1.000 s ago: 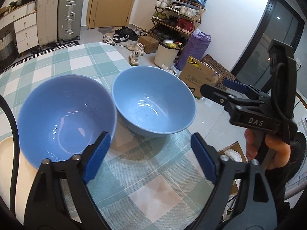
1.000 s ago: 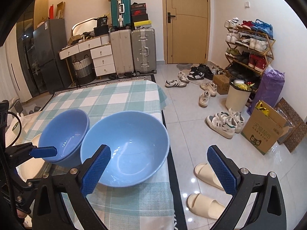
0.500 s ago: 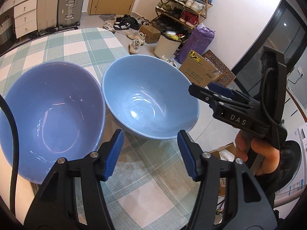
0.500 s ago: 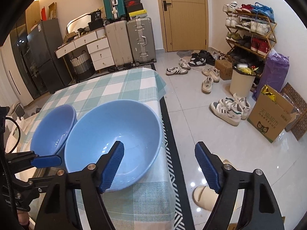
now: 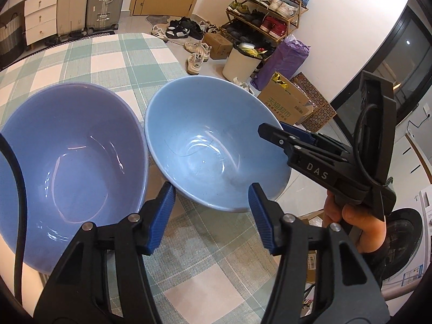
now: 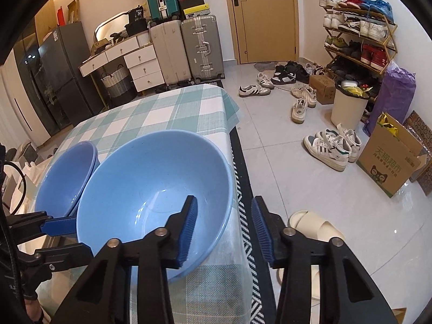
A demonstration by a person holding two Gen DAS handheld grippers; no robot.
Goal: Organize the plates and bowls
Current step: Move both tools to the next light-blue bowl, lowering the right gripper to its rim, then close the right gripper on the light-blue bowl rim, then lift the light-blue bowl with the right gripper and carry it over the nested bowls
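Two blue bowls sit side by side on the checked tablecloth [image 5: 113, 62], close to the table's right edge: a darker bowl [image 5: 70, 159] on the left and a lighter bowl [image 6: 154, 191] on the right, their rims nearly touching. The right gripper [image 6: 224, 229] has just been closing and straddles the near right rim of the lighter bowl, one pad inside and one outside, a narrow gap left; the pads do not look pressed on the wall yet. The left gripper [image 5: 210, 216] has narrowed too and hangs over the cloth between the two bowls with nothing between its jaws. The step in hand seems to be taking the lighter bowl by its rim to nest it in the other. To do it well, seat the pads deeper over the rim before squeezing, since a glazed sloping wall may slip, then lift straight up before swinging left, because the bowl sits near the table edge. The left gripper could steady the darker bowl's rim. Whether any plate is about is hard to say: a pale shape at the left is cut off, and the darker bowl may be two stacked
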